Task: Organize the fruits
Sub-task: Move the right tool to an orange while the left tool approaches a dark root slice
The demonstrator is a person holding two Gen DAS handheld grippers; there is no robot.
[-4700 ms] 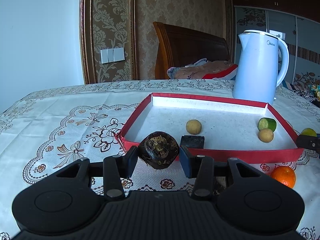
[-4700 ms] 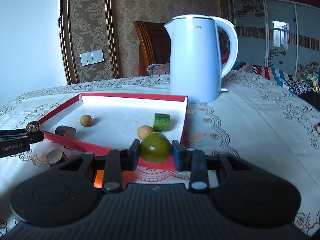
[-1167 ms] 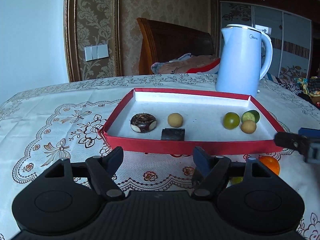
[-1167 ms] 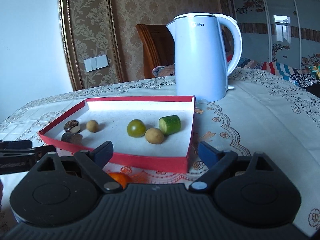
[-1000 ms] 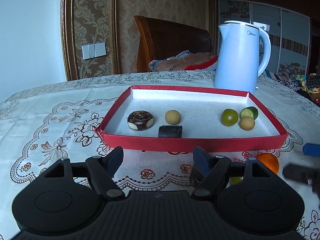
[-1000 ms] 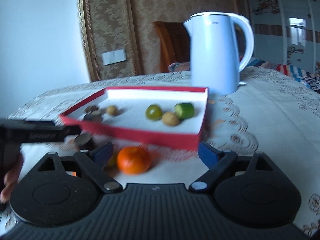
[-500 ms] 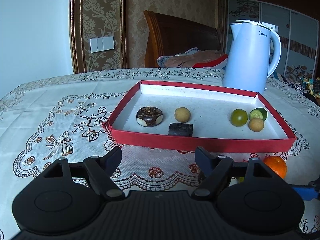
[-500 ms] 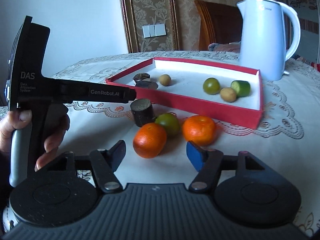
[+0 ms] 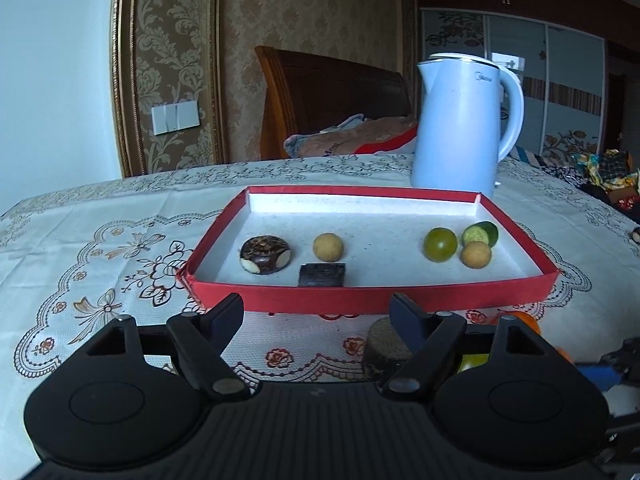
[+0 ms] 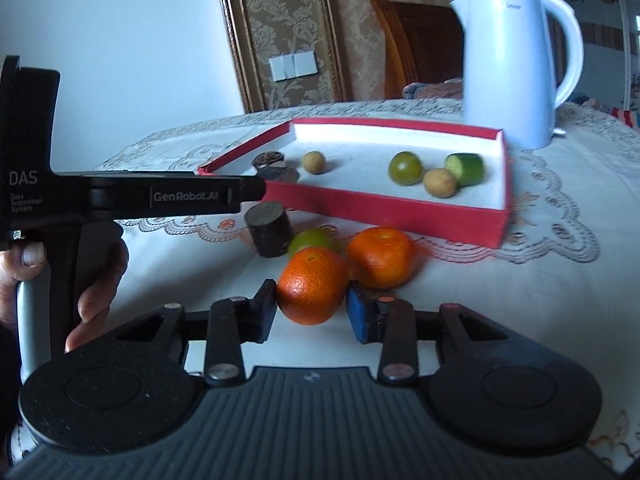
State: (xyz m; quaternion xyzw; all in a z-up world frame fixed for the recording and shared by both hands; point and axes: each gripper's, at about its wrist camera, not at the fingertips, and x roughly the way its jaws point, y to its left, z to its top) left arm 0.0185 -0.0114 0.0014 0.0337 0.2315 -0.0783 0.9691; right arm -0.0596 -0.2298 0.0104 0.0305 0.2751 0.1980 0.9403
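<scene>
Spanning the table, lace-printed tablecloth (image 10: 540,280) | glossy white kettle (image 10: 516,64) | shallow red tray (image 10: 384,210), white floor | left gripper (image 9: 318,314) wide open, empty | right gripper (image 10: 312,312) jaws closing around dimpled round orange (image 10: 312,284), on cloth before tray.

Right tool (image 10: 311,310): matte black ribbed housing with two round disc recesses, black linkage arms pinned by silver and copper-coloured screws, one black finger pad and one blue pad (image 10: 358,314). Left tool (image 9: 316,316): the same black ribbed body, disc recesses and silver pivot screws, with dark pads. Seen side-on from the right wrist view, the left tool (image 10: 132,196) carries white lettering, "DAS Data Acquisition System" and "GenRobot.AI", above a grey handle gripped by the person's hand (image 10: 92,280).
</scene>
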